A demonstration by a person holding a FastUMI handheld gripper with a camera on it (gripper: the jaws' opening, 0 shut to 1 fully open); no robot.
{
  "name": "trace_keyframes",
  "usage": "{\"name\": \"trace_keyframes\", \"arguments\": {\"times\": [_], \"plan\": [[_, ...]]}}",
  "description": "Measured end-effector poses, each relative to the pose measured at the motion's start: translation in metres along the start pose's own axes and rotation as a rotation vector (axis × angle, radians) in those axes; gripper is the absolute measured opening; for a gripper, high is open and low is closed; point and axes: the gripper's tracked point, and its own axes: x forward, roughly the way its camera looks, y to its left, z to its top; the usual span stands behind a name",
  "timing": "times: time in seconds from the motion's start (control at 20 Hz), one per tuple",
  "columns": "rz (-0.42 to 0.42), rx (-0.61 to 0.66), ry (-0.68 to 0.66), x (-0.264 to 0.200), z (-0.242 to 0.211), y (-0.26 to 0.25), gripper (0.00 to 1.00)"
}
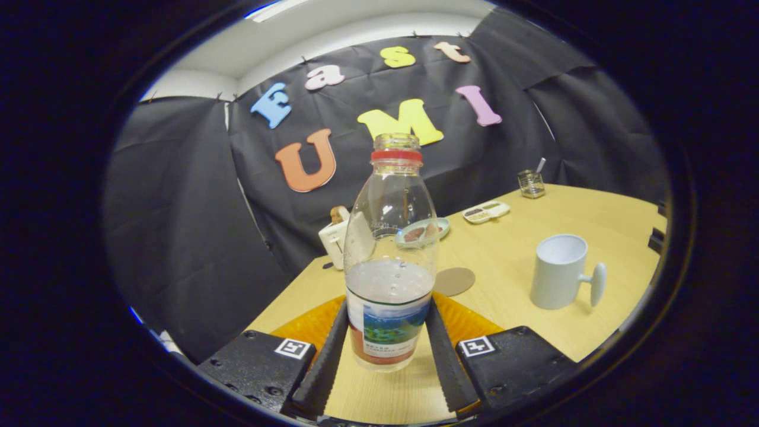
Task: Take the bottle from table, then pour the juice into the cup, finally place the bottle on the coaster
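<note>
— Clear plastic, that bottle (pixel 389 261), with no cap on its mouth, a red ring at the neck and liquid up to about the middle. Where does it sit?

— Upright between the two fingers of the gripper (pixel 386 338), which press against its lower sides, one on each side of the label.

— Can the label be read?

— No. It shows a landscape with blue sky and green ground over a reddish band with small print, too fine to make out.

— And the rest of the wooden table (pixel 516 249)?

— A round brown coaster (pixel 454 280) lies just behind the bottle to the right. A pale cup (pixel 560 271) stands further right, well apart, its handle turned right. Beyond are a small plate (pixel 424 231), a white tray (pixel 486 212) and a little glass jar (pixel 531 182) by the wall.
</note>
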Motion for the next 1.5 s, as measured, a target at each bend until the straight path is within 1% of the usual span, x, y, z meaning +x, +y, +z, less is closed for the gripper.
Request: {"name": "trace_keyframes", "arguments": {"times": [0.25,0.6,0.9,1.25,1.5], "plan": [[0.057,0.174,0.042,0.002,-0.001,-0.007,0.76],[0.101,0.487,0.046,0.002,0.014,-0.021,0.76],[0.092,0.710,0.053,0.002,0.020,-0.025,0.76],[0.097,0.905,0.015,-0.001,0.035,-0.030,0.76],[0.139,1.043,-0.021,-0.006,0.050,-0.030,0.75]]}}
